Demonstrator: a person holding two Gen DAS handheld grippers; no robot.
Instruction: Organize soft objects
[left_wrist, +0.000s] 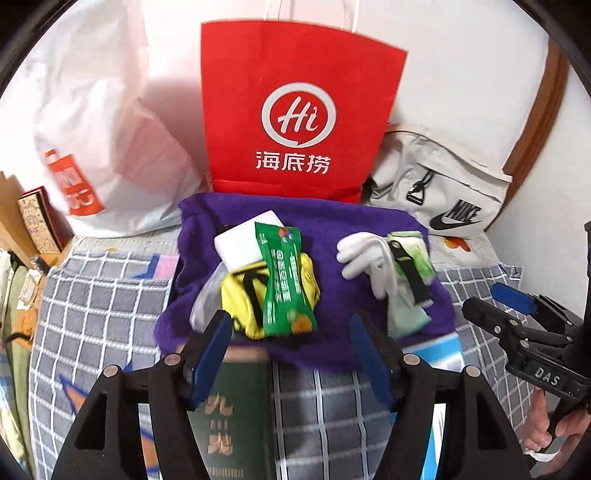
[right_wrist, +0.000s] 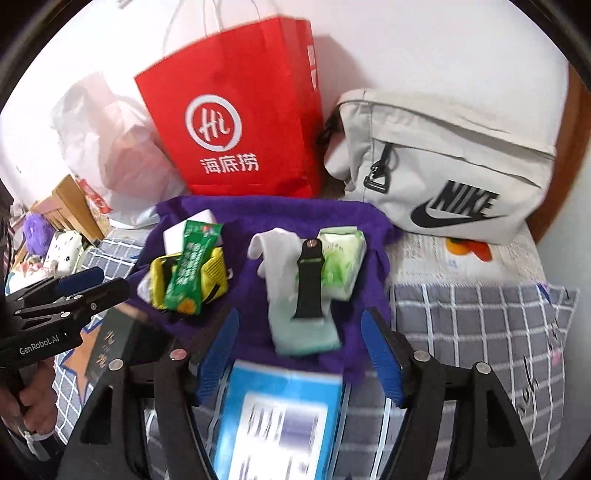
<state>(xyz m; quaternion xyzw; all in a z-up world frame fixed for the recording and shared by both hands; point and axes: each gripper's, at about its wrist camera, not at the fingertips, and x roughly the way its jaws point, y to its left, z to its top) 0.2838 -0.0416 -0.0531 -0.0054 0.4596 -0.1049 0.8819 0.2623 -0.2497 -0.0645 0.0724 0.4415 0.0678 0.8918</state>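
While both hovered low over the checked bedding, the left gripper and right gripper stood wide open, holding nothing. Just ahead, a purple towel carried a green packet atop a yellow pouch, beside a white sock, possibly two. Behind stood a red bag.

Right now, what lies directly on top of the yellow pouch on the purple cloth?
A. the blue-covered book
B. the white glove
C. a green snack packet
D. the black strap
C: the green snack packet lies lengthwise across the yellow pouch on the purple cloth, while the black strap lies further right, over the pale items beside the white glove.
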